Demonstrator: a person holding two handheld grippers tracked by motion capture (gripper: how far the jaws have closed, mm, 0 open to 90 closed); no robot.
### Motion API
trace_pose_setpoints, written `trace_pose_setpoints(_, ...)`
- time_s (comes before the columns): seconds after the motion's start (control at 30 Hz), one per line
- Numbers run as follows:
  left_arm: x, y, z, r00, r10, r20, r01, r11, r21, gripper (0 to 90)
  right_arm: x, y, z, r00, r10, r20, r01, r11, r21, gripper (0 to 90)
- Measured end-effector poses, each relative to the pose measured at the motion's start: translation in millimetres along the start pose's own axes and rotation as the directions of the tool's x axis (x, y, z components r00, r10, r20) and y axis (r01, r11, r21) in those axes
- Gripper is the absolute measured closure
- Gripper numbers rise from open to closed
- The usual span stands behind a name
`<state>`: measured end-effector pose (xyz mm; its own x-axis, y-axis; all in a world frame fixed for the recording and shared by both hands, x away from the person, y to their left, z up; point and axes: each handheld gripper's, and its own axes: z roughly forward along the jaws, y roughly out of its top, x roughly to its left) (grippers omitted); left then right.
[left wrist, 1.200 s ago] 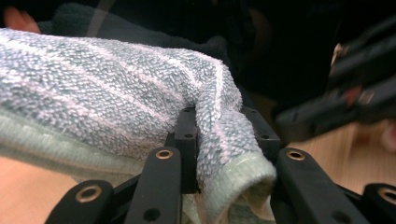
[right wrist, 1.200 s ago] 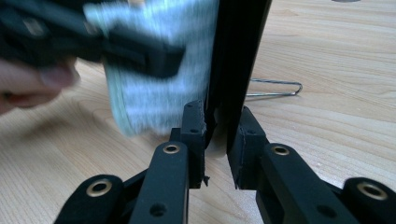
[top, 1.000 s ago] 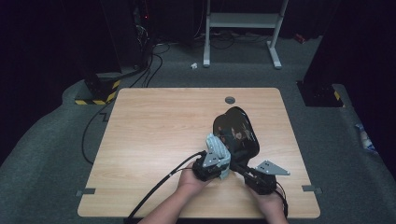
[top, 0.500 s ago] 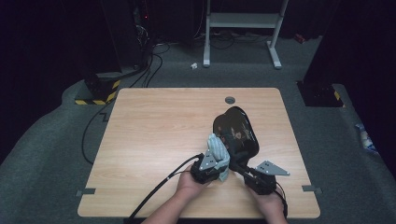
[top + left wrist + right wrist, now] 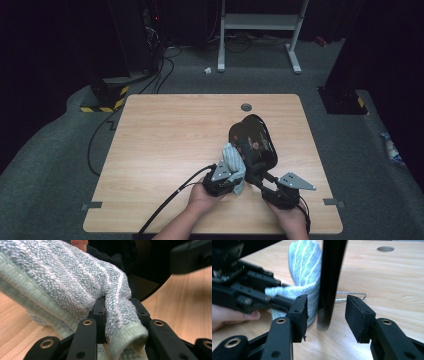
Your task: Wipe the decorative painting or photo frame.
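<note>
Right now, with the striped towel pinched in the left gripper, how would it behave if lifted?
Probably floppy: the towel folds and bulges around the left gripper rather than holding shape. Likely light, being thin looped terry. Its rough pile should resist slipping, though loose ends would drape and drag across the table.

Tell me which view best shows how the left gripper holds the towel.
The left gripper view: the striped towel bunches between its shut jaws, fabric spilling past the pads. The high view shows the towel beside the black pan. The right gripper view shows the towel behind the pan's handle.
</note>
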<state>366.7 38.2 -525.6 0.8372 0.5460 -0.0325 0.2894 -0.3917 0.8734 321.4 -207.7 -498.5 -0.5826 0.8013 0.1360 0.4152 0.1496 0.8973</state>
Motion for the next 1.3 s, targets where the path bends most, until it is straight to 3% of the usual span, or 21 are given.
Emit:
trace_pose_setpoints(0.23, 0.4, -0.2, -0.3, 1.0, -0.004, 0.008, 0.004, 1.0, -0.003, 70.7, 0.8, 16.4, -13.0, 0.9994, 0.008, 0.035, -0.006, 0.999, -0.053, 45.1)
trace_pose_setpoints(0.43, 3.7, -0.3, -0.5, 0.9993, -0.025, 0.026, 0.025, 0.9997, -0.004, 70.7, 6.1, 35.4, -21.4, 0.9978, -0.025, 0.062, 0.03, 0.996, -0.086, 42.9)
trace_pose_setpoints(0.7, 3.1, -0.2, -0.2, 0.9996, -0.019, 0.023, 0.019, 0.9998, -0.006, 70.4, 6.6, 55.1, -24.6, 0.9977, -0.033, 0.059, 0.04, 0.993, -0.114, 42.6)
trace_pose_setpoints(0.97, 3.2, -0.1, -0.1, 0.9996, -0.018, 0.024, 0.018, 0.9998, -0.005, 70.5, 8.0, 79.9, -26.7, 0.999, -0.024, 0.037, 0.03, 0.986, -0.167, 50.8)
trace_pose_setpoints(1.2, 2.9, -0.1, -0.2, 0.9996, -0.017, 0.022, 0.018, 0.9998, -0.005, 70.4, 5.8, 79.9, -23.2, 0.9991, -0.036, 0.021, 0.039, 0.987, -0.157, 58.9)
trace_pose_setpoints(1.3, -0.4, -0.7, -1.4, 1.0, 0.006, -0.001, -0.006, 0.9998, -0.019, 70.4, 6.5, 78.1, -21.0, 0.9991, -0.036, 0.024, 0.039, 0.988, -0.15, 63.3)
